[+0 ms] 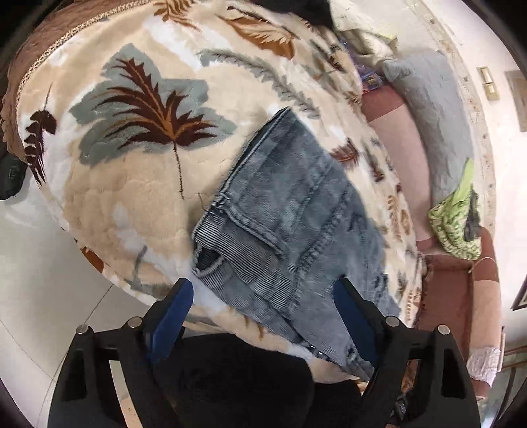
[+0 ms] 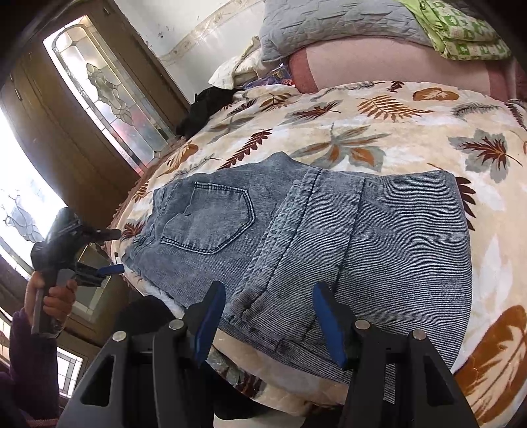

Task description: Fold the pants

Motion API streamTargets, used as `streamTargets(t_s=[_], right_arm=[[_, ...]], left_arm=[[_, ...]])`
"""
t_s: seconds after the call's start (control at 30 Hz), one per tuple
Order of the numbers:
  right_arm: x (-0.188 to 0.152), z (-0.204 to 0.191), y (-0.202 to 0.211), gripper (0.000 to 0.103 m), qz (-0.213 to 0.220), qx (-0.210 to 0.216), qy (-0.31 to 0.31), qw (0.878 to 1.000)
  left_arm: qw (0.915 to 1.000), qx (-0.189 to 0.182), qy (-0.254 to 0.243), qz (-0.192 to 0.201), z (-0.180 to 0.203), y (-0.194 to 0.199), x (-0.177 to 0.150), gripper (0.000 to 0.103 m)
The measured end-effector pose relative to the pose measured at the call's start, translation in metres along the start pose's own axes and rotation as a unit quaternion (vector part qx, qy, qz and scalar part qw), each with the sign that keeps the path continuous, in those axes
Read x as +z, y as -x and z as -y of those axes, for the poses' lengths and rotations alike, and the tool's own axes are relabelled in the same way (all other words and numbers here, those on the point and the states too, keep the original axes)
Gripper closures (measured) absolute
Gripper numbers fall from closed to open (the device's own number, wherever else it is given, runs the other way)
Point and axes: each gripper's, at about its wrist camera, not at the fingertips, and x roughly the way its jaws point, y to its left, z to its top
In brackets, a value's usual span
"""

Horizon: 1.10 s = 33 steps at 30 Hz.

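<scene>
Blue-padded black tongs of the right gripper (image 2: 268, 324) nearest, spread partly apart, hovering over the near edge of the folded pants of washed grey-blue ribbed denim (image 2: 329, 237); pads not seen pressing on the cloth, nothing pinched. Lying flat on the cream fleece blanket with brown, orange and grey leaf print (image 2: 378, 131), these pants, folded into a short wide bundle, with one stitched back pocket (image 2: 210, 220) facing up on the left part and a leg laid across the right part. Off the left edge of the bed, at the waistband end, the left gripper (image 2: 113, 252) held by a hand (image 2: 54, 296) in a dark purple sleeve (image 2: 31, 362), its tongs wide apart and empty, pointing at the denim but apart from it. From the left wrist view, same wide-spread blue pads of the left gripper (image 1: 263, 296) framing the waistband corner of the pants (image 1: 290, 210), no contact visible. Farther back on the blanket, a dark black garment (image 2: 210, 102) near the edge. Beyond the blanket, a pink pillow (image 2: 378, 62), over it a grey quilted pillow (image 2: 329, 26) and a green patterned cloth (image 2: 461, 36). Farthest left, a brown wooden door with a leaded glass panel (image 2: 105, 89).
</scene>
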Motion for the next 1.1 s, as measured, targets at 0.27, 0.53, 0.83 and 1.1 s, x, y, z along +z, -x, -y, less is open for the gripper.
streamTargets(t_s=[0.27, 0.53, 0.83, 1.1], right_arm=[[0.000, -0.006, -0.002, 0.044, -0.004, 0.002, 0.008, 1.000], [0.001, -0.004, -0.001, 0.044, -0.003, 0.003, 0.003, 1.000], [0.002, -0.008, 0.000, 0.044, -0.002, -0.002, 0.011, 1.000], [0.009, 0.004, 0.021, 0.044, 0.026, -0.011, -0.001, 1.000]], left_arm=[[0.9997, 0.003, 0.018, -0.014, -0.004, -0.018, 0.003, 0.016], [0.9998, -0.011, 0.017, -0.002, -0.006, -0.015, 0.011, 0.024], [0.9996, 0.028, 0.000, 0.009, -0.008, -0.028, 0.016, 0.066], [0.9895, 0.109, -0.079, 0.052, 0.027, -0.018, 0.008, 0.091]])
